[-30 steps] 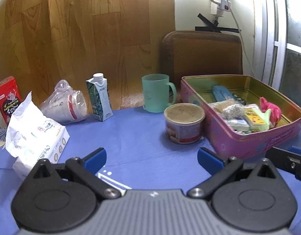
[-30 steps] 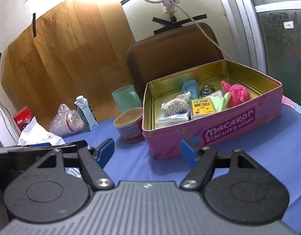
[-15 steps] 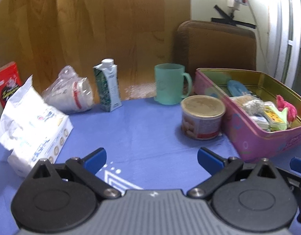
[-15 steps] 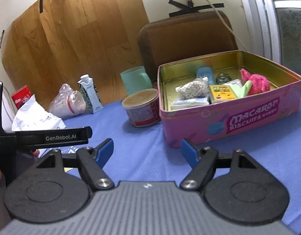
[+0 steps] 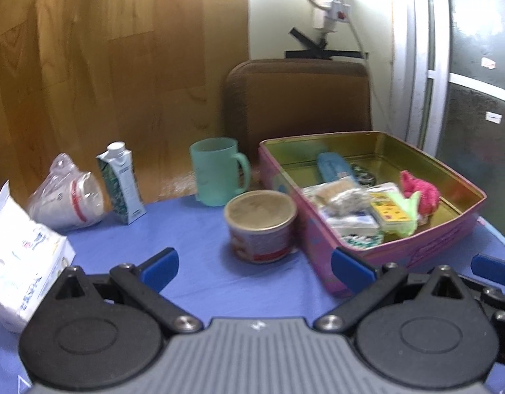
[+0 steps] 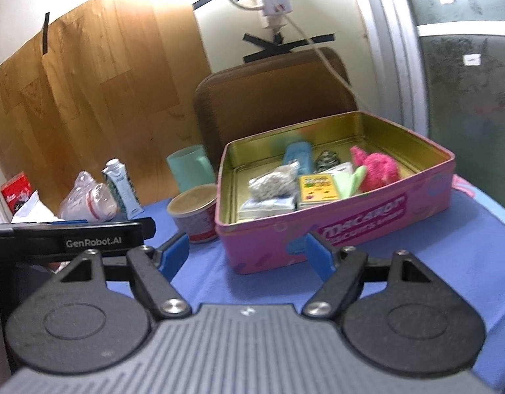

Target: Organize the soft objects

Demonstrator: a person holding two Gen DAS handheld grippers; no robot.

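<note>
A pink biscuit tin lies open on the blue tablecloth. Inside it are a fuzzy pink soft item, a green cloth, a bag of white beads, a yellow card pack, a blue case and small packets. My left gripper hovers open over the cloth, short of a round can and left of the tin. My right gripper is open in front of the tin's near wall. Nothing is between either pair of fingers.
A teal mug, a small drink carton, bagged cups and a white tissue pack stand to the left. A red box is far left. Behind are a wooden board and a brown chair back.
Both views have swung and lifted slightly, the left one turning right toward the tin. The two grippers stay open and empty; nothing on the table has moved.
</note>
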